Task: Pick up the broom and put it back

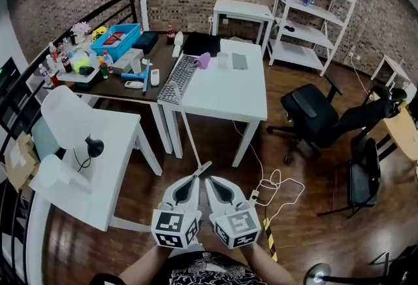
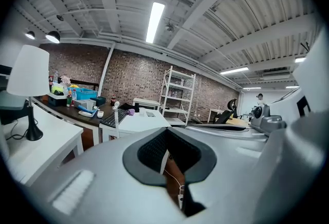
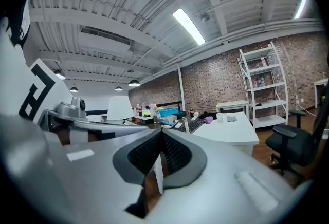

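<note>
The left gripper (image 1: 198, 176) and the right gripper (image 1: 213, 180) were held side by side, low in front of the person, each with its jaws pressed together on nothing, while the broom (image 1: 191, 140), a thin white handle, slanted from the front edge of the white table (image 1: 215, 112) down to just ahead of their tips.

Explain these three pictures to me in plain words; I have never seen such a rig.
No robot here: a person holds a two-jaw gripper in each hand. The head view comes from a camera on the person's head, looking down on the left gripper and right gripper side by side. The other two pictures come from cameras riding on each gripper, looking along its jaws. Both grippers appear shut on a thin white broom handle that slants forward toward the white table, which bears a keyboard.
</note>
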`<state>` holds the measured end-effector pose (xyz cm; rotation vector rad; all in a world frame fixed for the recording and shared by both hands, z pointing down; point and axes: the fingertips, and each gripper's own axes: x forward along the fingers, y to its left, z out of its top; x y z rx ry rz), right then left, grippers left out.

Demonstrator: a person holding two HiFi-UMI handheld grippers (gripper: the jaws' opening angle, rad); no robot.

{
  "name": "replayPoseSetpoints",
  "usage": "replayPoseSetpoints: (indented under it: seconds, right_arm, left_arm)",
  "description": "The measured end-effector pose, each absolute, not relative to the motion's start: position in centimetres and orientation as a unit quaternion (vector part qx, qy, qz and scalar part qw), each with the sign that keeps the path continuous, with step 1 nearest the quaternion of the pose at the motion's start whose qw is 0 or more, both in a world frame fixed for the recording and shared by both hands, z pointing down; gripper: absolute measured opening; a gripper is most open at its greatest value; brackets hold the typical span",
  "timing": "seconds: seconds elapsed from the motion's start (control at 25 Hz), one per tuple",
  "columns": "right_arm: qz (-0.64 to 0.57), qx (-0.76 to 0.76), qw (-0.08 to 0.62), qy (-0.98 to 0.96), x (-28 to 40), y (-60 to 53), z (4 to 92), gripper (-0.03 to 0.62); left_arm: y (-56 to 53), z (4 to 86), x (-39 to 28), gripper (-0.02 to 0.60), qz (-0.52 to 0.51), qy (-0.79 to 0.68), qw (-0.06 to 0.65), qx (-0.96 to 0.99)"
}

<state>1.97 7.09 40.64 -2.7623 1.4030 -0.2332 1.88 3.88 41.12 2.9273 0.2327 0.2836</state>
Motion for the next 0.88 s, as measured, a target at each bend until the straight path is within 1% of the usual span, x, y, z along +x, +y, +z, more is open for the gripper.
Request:
replayPoseSetpoints:
  seconds: [0.44,0.88]
  right_arm:
    - [-0.086,-0.889,0.014,0.449,7.1,-0.5,41.4,0.000]
    - [-0.088,-0.884,0.010,0.458,9.9,-4.3,42.3,0.000]
  left_arm:
    - [-3.6,41.9,6.4,0.005,0.098,0.076,0.103,0.987]
    - [-7.7,42.9,8.6,0.005,0.099,0.055,0.108,0.988]
